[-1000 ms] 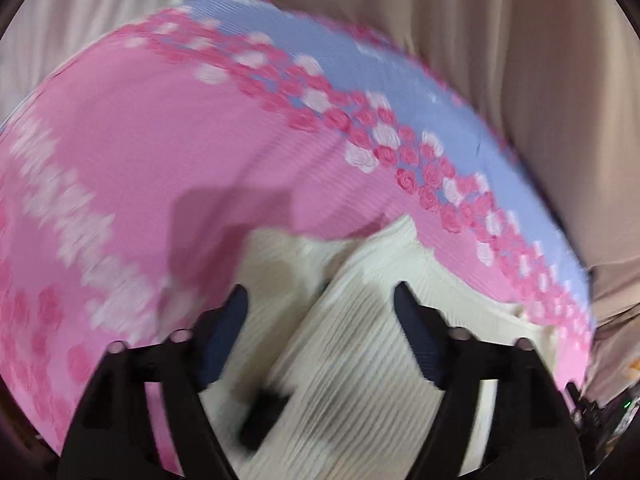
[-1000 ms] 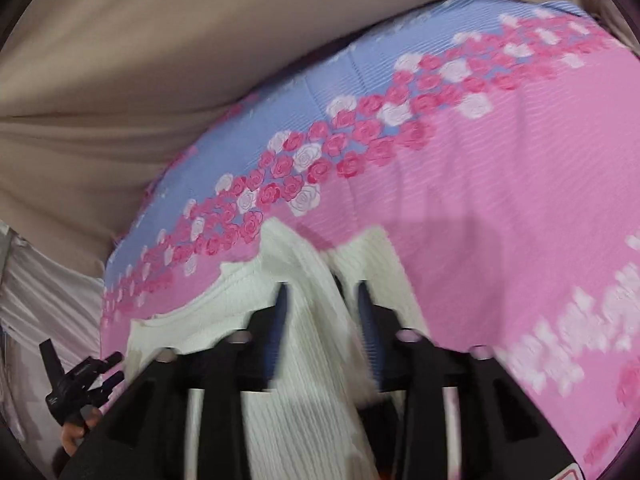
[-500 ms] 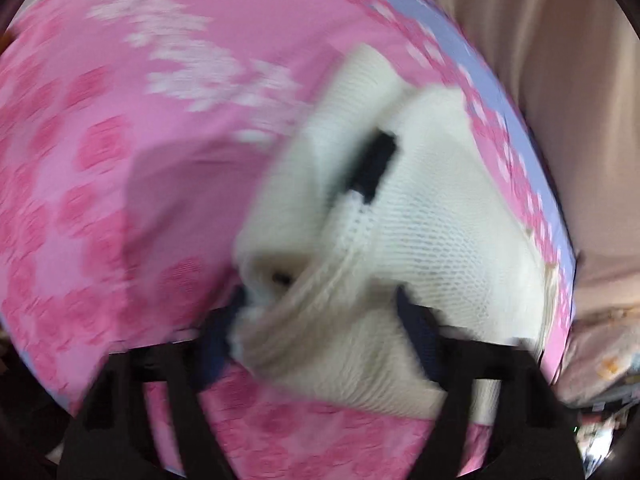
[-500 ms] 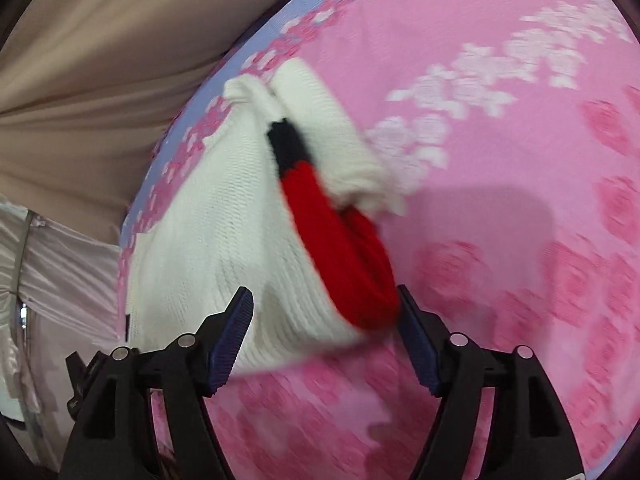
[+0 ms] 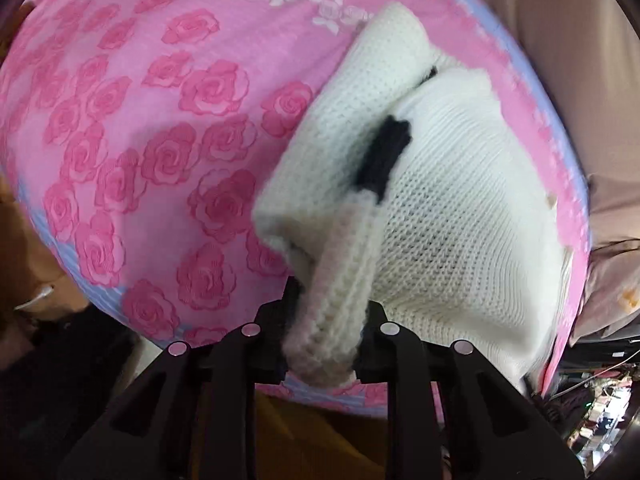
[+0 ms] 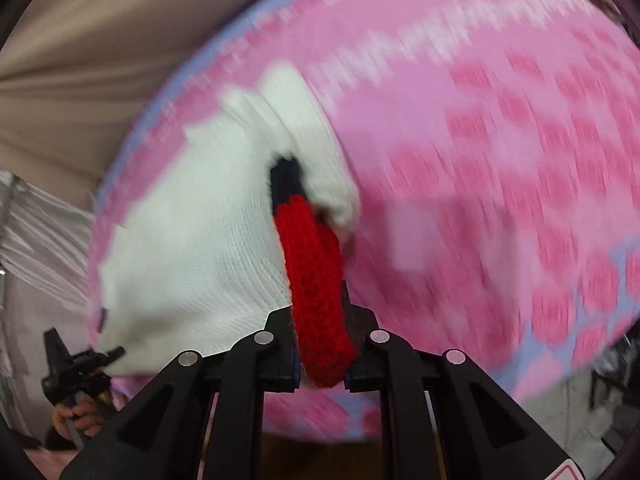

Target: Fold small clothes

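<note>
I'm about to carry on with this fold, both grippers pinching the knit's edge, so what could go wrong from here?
1. The left gripper pinches only a narrow bunched cream band of the white knit garment; it may slip out.
2. The right gripper clamps just the red trim, so the loose knit may stretch.
3. The garment lies near the edge of the pink rose blanket and could slide off.

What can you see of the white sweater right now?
The sweater is a small cream-white knit with ribbed edges, a black patch and a red band. It lies bunched, partly folded, on the pink rose-print blanket. The left gripper is clamped on a white ribbed edge, the right gripper on the red band; both jaws have just been closing.
</note>
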The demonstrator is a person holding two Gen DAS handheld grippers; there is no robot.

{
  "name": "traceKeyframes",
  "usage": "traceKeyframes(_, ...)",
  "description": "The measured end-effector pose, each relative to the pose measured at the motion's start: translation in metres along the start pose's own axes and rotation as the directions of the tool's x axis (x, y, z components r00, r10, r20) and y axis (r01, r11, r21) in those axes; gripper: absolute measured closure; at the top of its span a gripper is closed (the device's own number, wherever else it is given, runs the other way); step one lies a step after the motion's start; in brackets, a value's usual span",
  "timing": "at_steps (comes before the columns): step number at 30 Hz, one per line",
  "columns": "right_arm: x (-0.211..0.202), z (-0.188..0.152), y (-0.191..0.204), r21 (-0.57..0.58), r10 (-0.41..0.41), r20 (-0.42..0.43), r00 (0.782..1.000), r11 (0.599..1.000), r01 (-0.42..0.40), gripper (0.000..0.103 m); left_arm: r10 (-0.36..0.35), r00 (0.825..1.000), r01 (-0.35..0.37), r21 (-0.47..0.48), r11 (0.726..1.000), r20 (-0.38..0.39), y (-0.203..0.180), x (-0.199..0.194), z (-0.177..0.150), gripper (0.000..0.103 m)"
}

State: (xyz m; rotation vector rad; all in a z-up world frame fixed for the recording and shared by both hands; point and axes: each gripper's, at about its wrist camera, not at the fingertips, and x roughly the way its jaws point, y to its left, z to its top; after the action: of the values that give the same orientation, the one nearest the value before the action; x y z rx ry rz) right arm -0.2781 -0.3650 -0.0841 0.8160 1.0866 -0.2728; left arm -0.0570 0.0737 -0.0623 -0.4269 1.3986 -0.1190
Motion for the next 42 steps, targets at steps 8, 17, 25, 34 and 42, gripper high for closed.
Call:
traceKeyframes(8,-0.034,0.029,0.025,-0.039,-0.107,0.165,0.981,0.993,0.115,0.045,0.027,0.965,-0.046,0.066,0.997,0.261,-0.044,-0.065,0.037,0.024)
traceKeyframes(17,0.029,0.114,0.092,-0.172,-0.05,0.144,0.988,0.982,0.075,0.039,0.022,0.993,-0.04,0.152,0.988,0.115,-0.104,0.039,0.111,0.06)
traceKeyframes(25,-0.003,0.12,0.113,-0.163,0.099,0.255,0.962,0.985,-0.058,0.095,-0.081,0.957,0.037,0.158,0.987,0.279,-0.115,-0.034,0.12,0.097)
traceKeyframes(34,0.058,0.151,0.066,-0.053,-0.024,0.138,0.99,0.998,0.032,0.096,0.113,0.974,-0.15,0.184,0.971,0.197,-0.105,0.032,0.128,0.093)
traceKeyframes(42,-0.002,0.085,0.156,-0.326,0.083,0.15,0.985,0.945,-0.03,0.084,0.012,0.979,-0.074,0.3,0.951,0.204,-0.142,-0.023,0.056,0.088)
